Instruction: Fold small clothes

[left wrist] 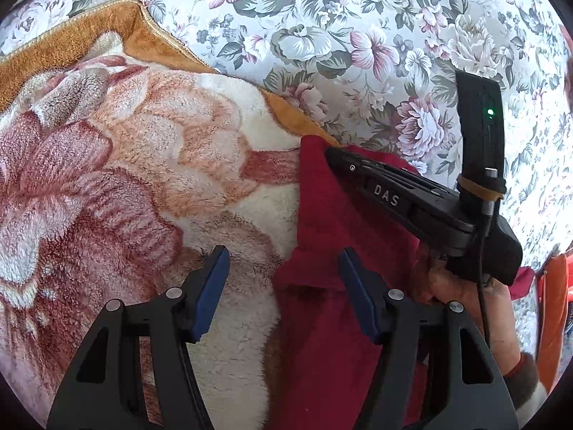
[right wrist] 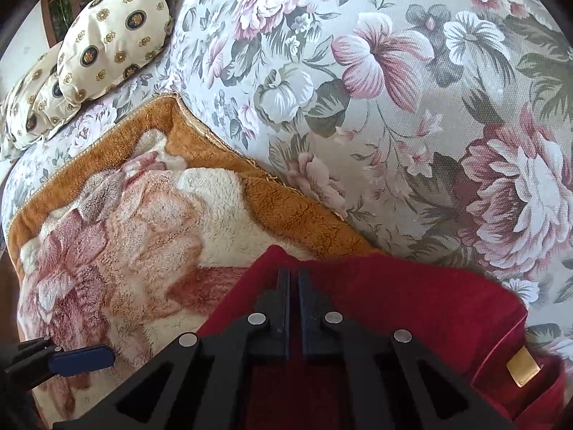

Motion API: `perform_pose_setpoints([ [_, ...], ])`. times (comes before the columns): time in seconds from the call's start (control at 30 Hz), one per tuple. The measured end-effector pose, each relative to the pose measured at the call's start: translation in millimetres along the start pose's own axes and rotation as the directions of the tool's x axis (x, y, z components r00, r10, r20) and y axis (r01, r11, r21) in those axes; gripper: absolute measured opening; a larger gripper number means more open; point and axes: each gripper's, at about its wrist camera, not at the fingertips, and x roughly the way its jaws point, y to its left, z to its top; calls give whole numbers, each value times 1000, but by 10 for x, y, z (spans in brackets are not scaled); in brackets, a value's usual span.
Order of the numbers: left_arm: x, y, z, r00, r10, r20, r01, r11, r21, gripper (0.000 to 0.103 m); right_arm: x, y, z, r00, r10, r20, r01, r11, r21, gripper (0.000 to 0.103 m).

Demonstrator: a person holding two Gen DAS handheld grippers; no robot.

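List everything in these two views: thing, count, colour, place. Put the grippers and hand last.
red garment: 1, dark red, lying partly on the fleece blanket and partly on the floral sheet; a tan label shows at its right end.
fleece blanket: 1, cream with pink and rust flowers and an orange-brown border, spread on the floral sheet, left of the garment.
floral sheet: 1, pale grey with pink flowers and green leaves, covering the surface beneath everything.
pillows: 2 at least, cream with dark medallions, far left corner.
orange object: 1, at the right edge; too cropped to identify.
left gripper: black, blue pads, open over the garment's edge.
right gripper: black, shut on the garment.
right hand: 1, holding the right gripper.
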Motion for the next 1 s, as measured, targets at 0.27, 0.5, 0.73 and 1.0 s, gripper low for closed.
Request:
perform_pose_setpoints([
  [0.27, -183, -347, -86, 995, -81, 54, 75, 991, 110, 66, -1424, -659, -989, 986, -131, 104, 100, 961, 256, 5],
  [0.5, 270, -599, -268, 996, 20, -90, -5, 986, 167, 68, -1693, -1497, -1893, 954, -295, -53, 282, 825, 489, 7],
  [0.73, 125, -720, -274, 999, -24, -34, 30, 984, 177, 68, -2085, -1610, -1867, 928, -373, 2, 311, 777, 548, 11],
  [1.0, 310, -808, -321, 994, 19, -109, 6, 974, 225, 69, -1867, -1887, -1981, 939, -338, -59, 308, 755, 578, 11],
])
